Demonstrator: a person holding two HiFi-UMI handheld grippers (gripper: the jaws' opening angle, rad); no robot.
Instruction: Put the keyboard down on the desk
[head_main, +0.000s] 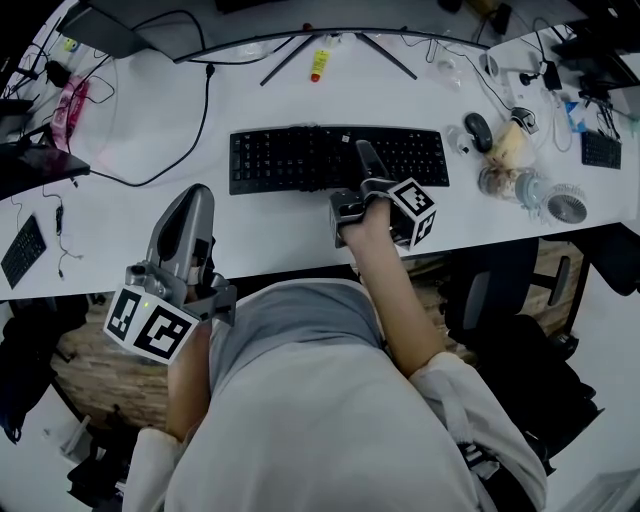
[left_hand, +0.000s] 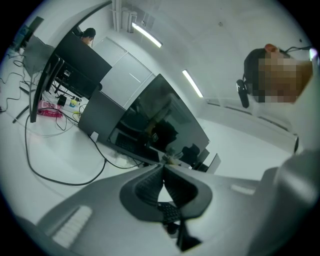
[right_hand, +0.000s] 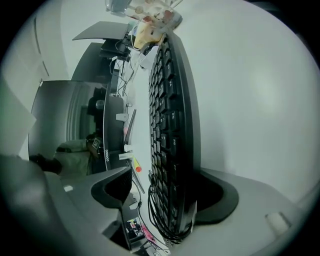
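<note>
**Keyboard flat on the desk, right jaws slack around its near edge**

The keyboard (head_main: 290, 160) lies key-side up on the white desk (head_main: 260, 225), and the task looks all but done. Its long axis runs side to side, square across the line the right gripper (head_main: 365, 160) points along. That gripper reaches over the keyboard's near edge, somewhat right of its middle. Its jaws stand wide, and in the right gripper view the upper pad sits clear of the keys, so the board is released, not clamped. The coming move is likely a straight pull back toward the person, off that near edge.

The left gripper (head_main: 197, 195) hangs well off the keyboard's near-left corner, jaws pressed together on nothing; the right is much the nearer.

The keyboard is a thin slab of matte black plastic with low keys, its dark cable looped at one end. The desk is smooth, the jaw pads grey and ribbed.
</note>
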